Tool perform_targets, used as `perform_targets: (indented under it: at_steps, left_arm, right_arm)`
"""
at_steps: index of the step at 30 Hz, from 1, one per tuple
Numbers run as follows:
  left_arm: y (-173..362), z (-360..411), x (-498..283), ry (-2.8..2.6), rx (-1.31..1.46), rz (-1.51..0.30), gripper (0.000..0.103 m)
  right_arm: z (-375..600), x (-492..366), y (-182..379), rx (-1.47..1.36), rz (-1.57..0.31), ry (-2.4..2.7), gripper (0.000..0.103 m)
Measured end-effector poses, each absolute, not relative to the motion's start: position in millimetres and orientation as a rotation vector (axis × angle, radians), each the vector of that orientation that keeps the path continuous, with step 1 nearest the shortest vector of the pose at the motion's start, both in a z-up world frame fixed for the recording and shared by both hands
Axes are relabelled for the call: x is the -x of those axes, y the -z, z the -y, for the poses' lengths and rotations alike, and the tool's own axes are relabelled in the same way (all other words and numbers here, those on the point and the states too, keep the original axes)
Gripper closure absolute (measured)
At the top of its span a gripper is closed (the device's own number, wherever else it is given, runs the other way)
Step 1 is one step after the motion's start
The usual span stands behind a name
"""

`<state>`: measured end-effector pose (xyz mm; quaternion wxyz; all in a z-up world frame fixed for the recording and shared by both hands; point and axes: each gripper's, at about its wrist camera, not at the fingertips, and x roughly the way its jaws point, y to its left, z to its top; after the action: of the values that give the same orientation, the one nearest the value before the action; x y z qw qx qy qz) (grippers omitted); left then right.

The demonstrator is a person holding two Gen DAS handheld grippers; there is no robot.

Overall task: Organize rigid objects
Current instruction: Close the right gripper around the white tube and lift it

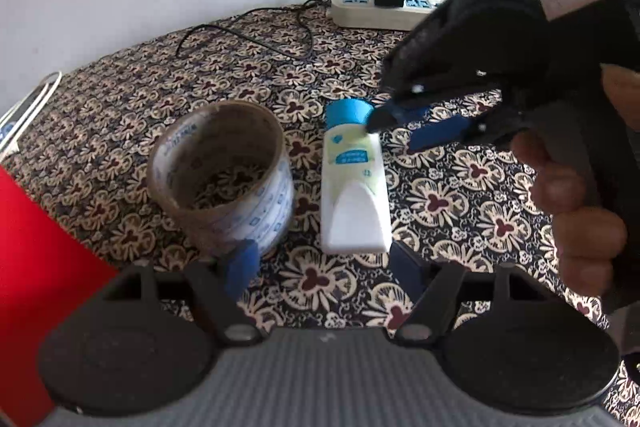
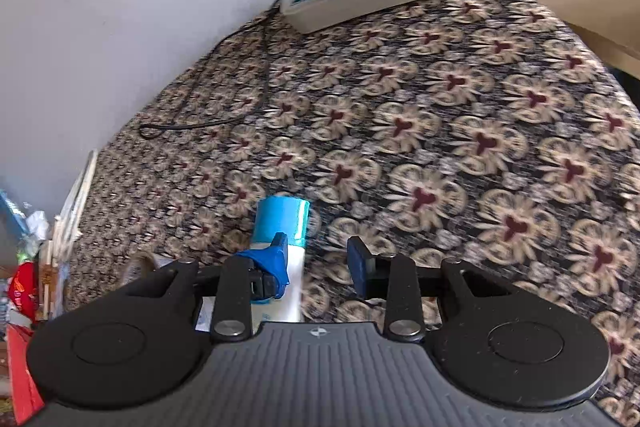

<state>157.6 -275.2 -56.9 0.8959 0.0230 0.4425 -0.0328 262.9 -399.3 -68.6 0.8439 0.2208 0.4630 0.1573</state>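
Tube (image 1: 354, 183) of white plastic, flat-ended, blue cap, lies on floral woven cloth (image 1: 460, 187), just right of clear tape roll (image 1: 224, 187) standing on edge of cardboard core. Left gripper (image 1: 324, 267) spread, blue pads flanking tube's flat end. Right gripper (image 2: 318, 259) spread over tube's cap end, pinching nothing. Cream power strip (image 1: 380, 7) near wall.
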Motion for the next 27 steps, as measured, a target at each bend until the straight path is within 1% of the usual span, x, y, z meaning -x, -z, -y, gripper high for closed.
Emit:
perform_targets:
  at_steps: [11,15,18,22,27]
  left_arm:
    - [65.2,273.6,-164.8,0.115,-0.012,-0.925,0.03]
    - [67.5,274.8,-159.4,0.159,-0.024,-0.925,0.03]
    - [71.3,280.3,-151.0,0.169,-0.058,-0.932,0.031]
    - [73.7,279.7,-131.6,0.219,-0.025,-0.957,0.03]
    - [73.4,284.8,-102.3,0.236,-0.034,-0.968,0.03]
  right_arm:
    - [365.7,-268.7,69.2,-0.381,-1.0,-0.468,0.085]
    - [359.8,-261.8,71.1,-0.332,-1.009,-0.547,0.088]
    - [358.4,-250.9,73.5,-0.32,-1.027,-0.6,0.089]
    - [365.5,-225.5,77.9,-0.33,-1.056,-0.642,0.09]
    - [383.7,-191.1,84.8,-0.392,-1.113,-0.686,0.092]
